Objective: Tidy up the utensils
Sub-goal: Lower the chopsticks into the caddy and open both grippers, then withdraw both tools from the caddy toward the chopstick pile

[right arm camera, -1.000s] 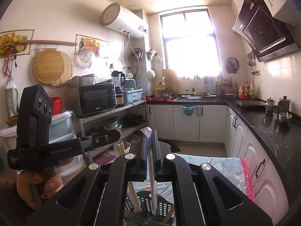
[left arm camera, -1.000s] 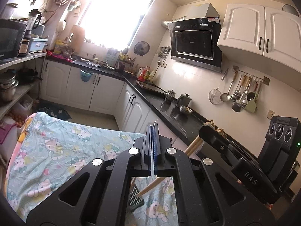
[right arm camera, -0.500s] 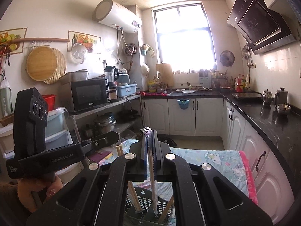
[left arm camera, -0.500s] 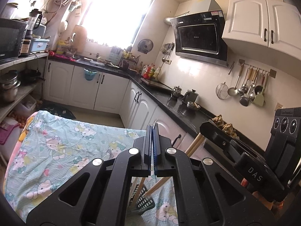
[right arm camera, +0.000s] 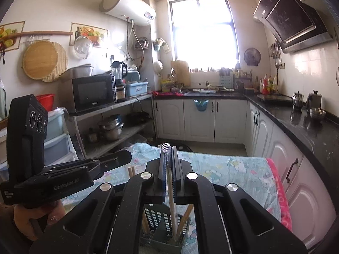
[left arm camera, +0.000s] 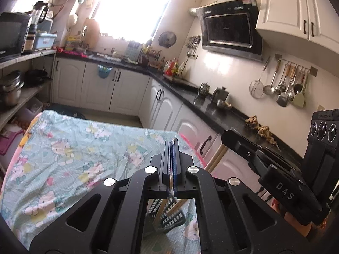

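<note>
Right wrist view: you are holding the right gripper (right arm camera: 169, 148) with its jaws squeezing a thin pale stick with a shiny dimpled top (right arm camera: 172, 199). The stick is reaching down into the dark slotted plastic basket (right arm camera: 157, 222) on the cartoon-cat cloth (right arm camera: 233, 169). Your left gripper (left arm camera: 172, 146) is keeping its jaws pressed together; I cannot tell if anything is between them.
</note>
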Motion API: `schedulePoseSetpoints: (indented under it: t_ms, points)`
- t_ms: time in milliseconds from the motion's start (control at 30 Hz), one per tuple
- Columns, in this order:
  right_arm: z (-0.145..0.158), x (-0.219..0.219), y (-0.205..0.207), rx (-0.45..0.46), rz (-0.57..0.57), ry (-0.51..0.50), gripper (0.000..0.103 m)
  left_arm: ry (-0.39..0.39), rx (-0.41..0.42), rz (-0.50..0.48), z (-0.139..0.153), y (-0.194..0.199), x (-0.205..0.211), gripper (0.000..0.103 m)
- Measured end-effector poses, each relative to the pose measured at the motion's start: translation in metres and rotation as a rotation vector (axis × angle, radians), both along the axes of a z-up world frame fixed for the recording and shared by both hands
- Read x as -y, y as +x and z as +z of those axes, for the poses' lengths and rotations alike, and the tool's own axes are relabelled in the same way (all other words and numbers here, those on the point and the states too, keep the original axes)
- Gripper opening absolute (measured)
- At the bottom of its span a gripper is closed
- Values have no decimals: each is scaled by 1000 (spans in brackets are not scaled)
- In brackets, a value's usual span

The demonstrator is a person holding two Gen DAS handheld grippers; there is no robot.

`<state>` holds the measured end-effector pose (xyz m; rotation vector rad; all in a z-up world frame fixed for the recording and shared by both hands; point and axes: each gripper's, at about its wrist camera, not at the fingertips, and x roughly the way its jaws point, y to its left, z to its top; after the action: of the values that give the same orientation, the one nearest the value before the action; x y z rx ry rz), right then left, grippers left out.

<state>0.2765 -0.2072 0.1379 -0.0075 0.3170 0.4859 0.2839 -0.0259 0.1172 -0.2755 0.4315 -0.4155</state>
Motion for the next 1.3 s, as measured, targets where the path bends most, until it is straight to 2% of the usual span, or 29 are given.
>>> schedulePoseSetpoints:
  t_ms: [233,267,300,333,367,400,500,533,600,733,800,867,1000,1300]
  points:
    - [-27,-5,11,-68,-25,-31,5,13,-53,-2,-22,4,-2,0]
    - [-29,-6,12,-75,-27,-34,5,16,-60,-1,-24,4,-2,3]
    - [-32,-6,12,-83,-31,-36,7,19,-67,4,-26,4,-3,6]
    - [-33,-6,13,-87,-34,-37,9,21,-75,7,-28,4,-3,14]
    - [-36,-5,12,-91,-41,-37,18,23,-82,13,-29,3,-5,21]
    - [-37,-4,11,-88,-49,-35,27,26,-84,20,-30,1,-6,23]
    - [-42,1,9,-94,-57,-29,31,40,-82,36,-29,-5,-10,31]
    - [-43,2,9,-98,-58,-27,33,41,-81,40,-28,-6,-11,37]
    - [-43,5,7,-100,-65,-26,42,39,-81,49,-26,-11,-15,46]
    - [-40,7,1,-104,-74,-45,49,40,-56,66,-18,-24,-23,62]
    - [-36,8,-6,-90,-77,-40,57,30,-46,66,-14,-30,-28,68]
    - [-31,11,-12,-76,-83,-42,62,31,-31,71,-10,-37,-30,80]
    - [-24,15,-27,-55,-82,-37,73,44,5,77,-1,-54,-33,92]
    - [-16,21,-55,-33,-77,-34,84,30,38,98,4,-85,-46,92]
